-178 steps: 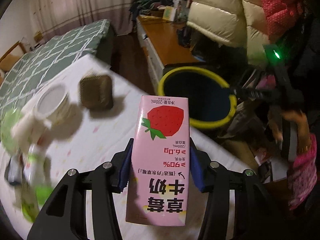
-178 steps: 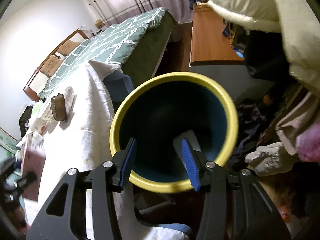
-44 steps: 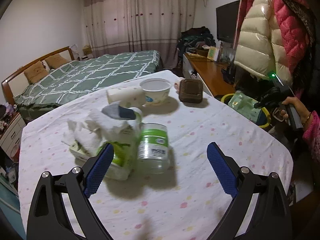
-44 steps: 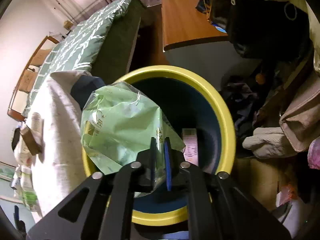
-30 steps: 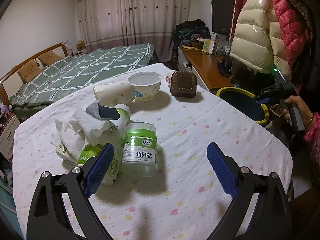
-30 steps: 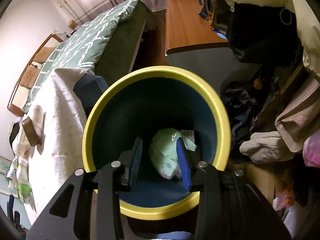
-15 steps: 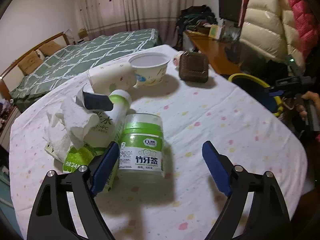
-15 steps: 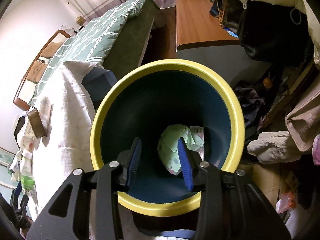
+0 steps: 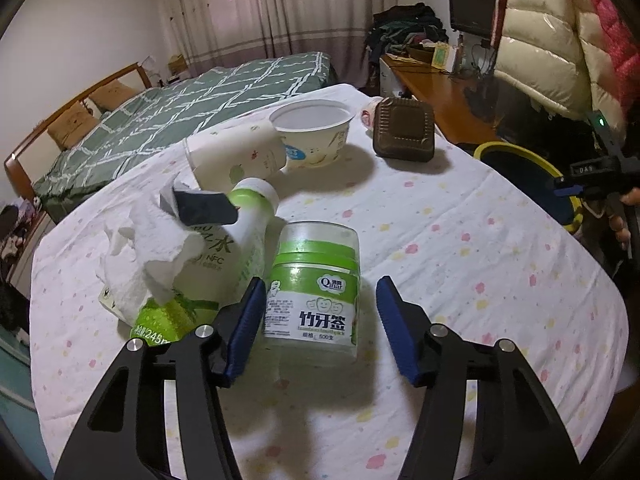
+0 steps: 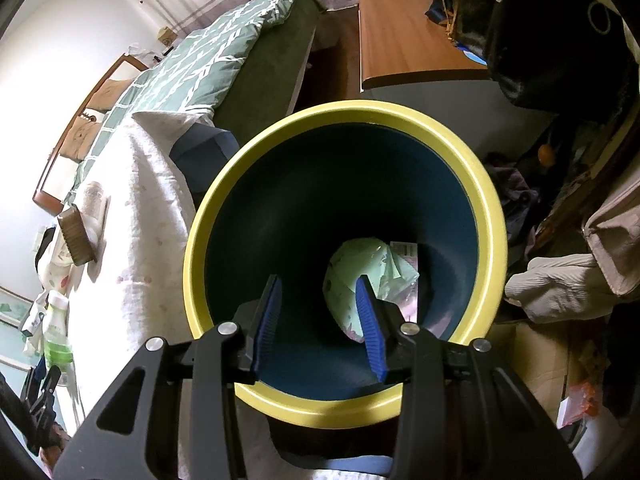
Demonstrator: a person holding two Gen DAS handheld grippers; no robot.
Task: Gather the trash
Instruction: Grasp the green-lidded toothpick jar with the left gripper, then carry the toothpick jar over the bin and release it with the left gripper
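Observation:
In the left wrist view my left gripper (image 9: 320, 326) is open, its blue pads either side of a green-labelled clear toothpick jar (image 9: 314, 294) lying on the white spotted tablecloth (image 9: 460, 264). A green juice bottle (image 9: 216, 264) with crumpled tissue (image 9: 144, 244) lies just left of the jar. In the right wrist view my right gripper (image 10: 320, 320) is open and empty over the yellow-rimmed blue bin (image 10: 240, 184). A green plastic bag (image 10: 372, 268) and a pink carton (image 10: 404, 250) lie at the bin's bottom.
Behind the jar are a paper cup (image 9: 236, 154), a white bowl (image 9: 312, 132) and a brown box (image 9: 404, 134). The bin (image 9: 520, 160) stands off the table's right edge by the right gripper (image 9: 596, 184). A bed (image 9: 200, 96) and a desk (image 9: 440, 96) lie behind.
My right gripper opened and dropped the green bag into the bin. My left gripper moved down toward the toothpick jar and narrowed around it.

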